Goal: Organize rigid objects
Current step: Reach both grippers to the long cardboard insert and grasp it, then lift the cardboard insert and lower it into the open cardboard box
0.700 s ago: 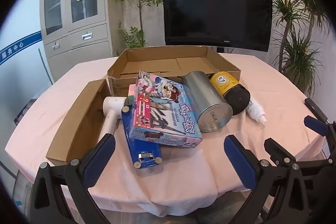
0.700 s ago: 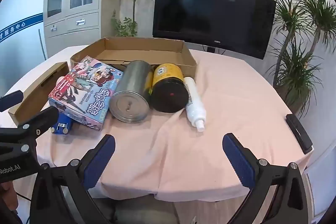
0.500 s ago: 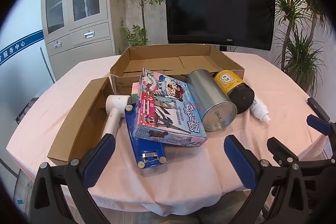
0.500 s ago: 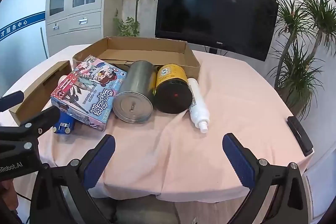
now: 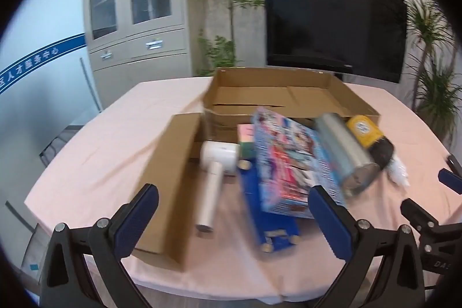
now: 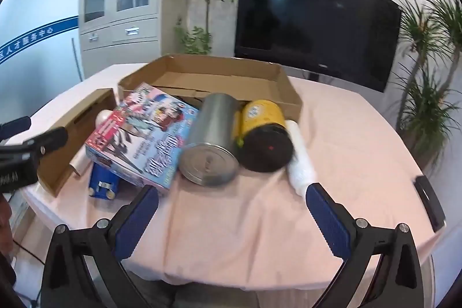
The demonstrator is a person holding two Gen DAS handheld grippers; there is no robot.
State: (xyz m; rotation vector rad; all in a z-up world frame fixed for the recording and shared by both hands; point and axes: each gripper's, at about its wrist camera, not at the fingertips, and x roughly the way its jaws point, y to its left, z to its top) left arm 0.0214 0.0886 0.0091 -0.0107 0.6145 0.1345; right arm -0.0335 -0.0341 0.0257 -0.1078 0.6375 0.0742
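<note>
both grippers wide open, holding nothing; right gripper (image 6: 232,210) nearer the steel can (image 6: 212,143), lying lengthwise toward it.

Left claw (image 5: 231,210) wide open, empty; right claw (image 6: 232,207) seemingly likewise.

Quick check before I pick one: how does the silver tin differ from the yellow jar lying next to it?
The silver tin is bare metal all over, with a metal end cap facing the camera; the yellow jar has a yellow printed label and a dark lid. The tin looks longer than the jar. The tin leans against the colourful box; the jar has the white bottle at its other side. Both are cylinders lying on their sides, touching.
</note>
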